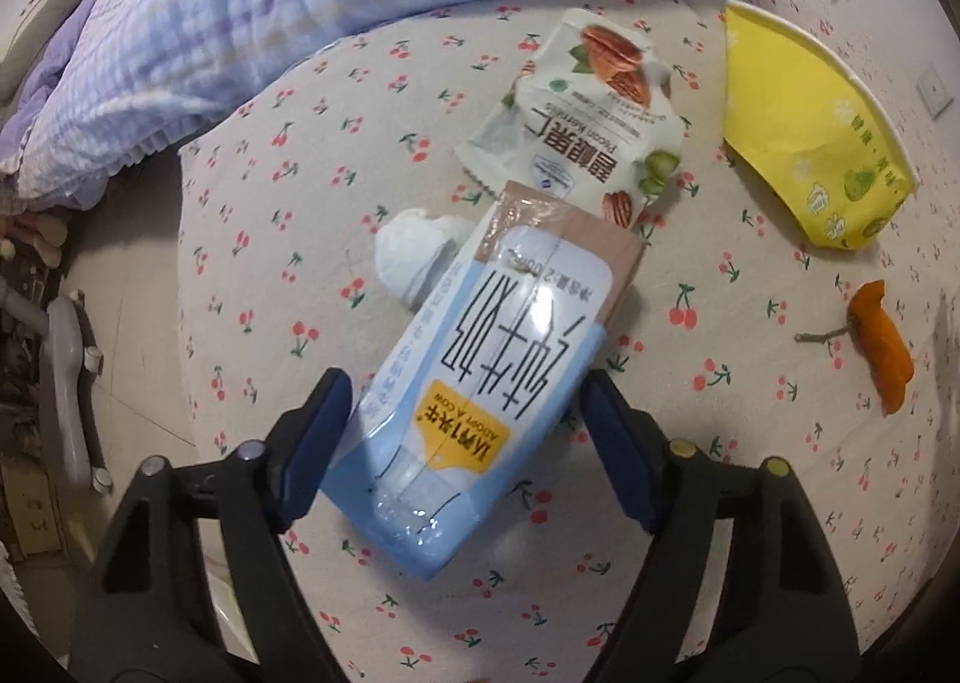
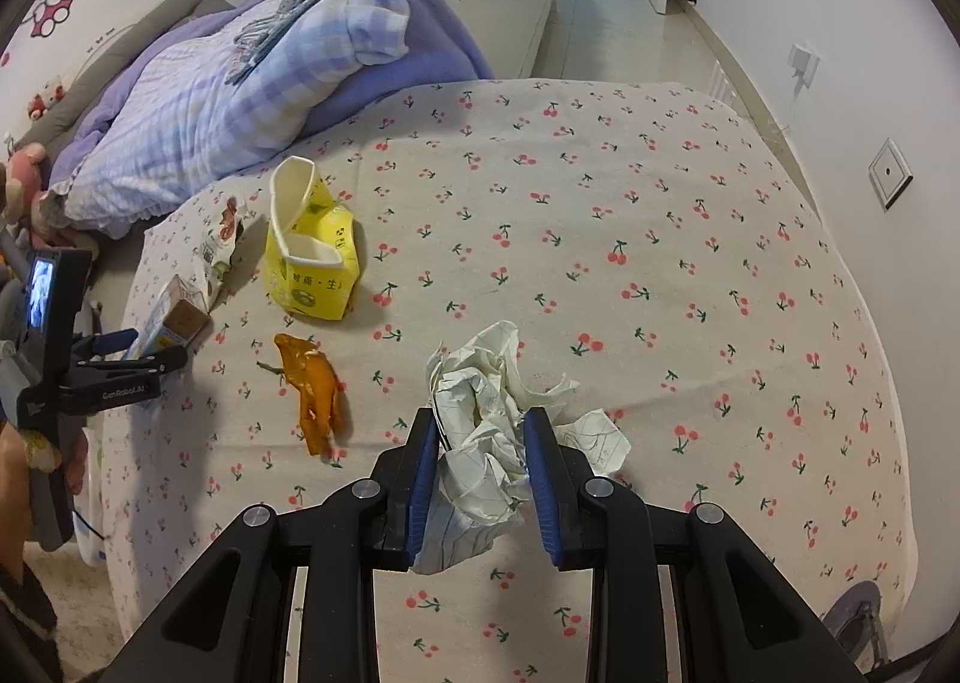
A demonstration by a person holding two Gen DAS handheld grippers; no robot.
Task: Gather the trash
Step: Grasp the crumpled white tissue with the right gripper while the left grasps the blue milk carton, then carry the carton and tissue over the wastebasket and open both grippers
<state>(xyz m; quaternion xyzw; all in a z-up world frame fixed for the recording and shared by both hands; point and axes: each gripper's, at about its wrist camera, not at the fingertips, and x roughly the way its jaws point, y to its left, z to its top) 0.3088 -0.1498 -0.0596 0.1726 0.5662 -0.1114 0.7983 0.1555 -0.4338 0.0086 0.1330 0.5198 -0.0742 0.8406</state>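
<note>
My left gripper (image 1: 465, 401) is shut on a blue-and-white milk carton (image 1: 480, 359), held above the cherry-print bed sheet (image 1: 252, 239); it also shows in the right wrist view (image 2: 135, 350) with the carton (image 2: 171, 317). My right gripper (image 2: 480, 431) is shut on a crumpled white paper wad (image 2: 486, 443) on the sheet (image 2: 660, 263). Still lying on the bed are a white nut snack bag (image 1: 576, 119), a crushed yellow paper cup (image 1: 804, 125) (image 2: 312, 251), an orange peel (image 1: 882, 341) (image 2: 315, 389) and a small white tissue ball (image 1: 414, 251).
A purple checked quilt (image 2: 240, 101) is heaped at the back left of the bed. The bed's left edge drops to the floor (image 1: 132, 275). A wall with sockets (image 2: 888, 173) runs along the right side.
</note>
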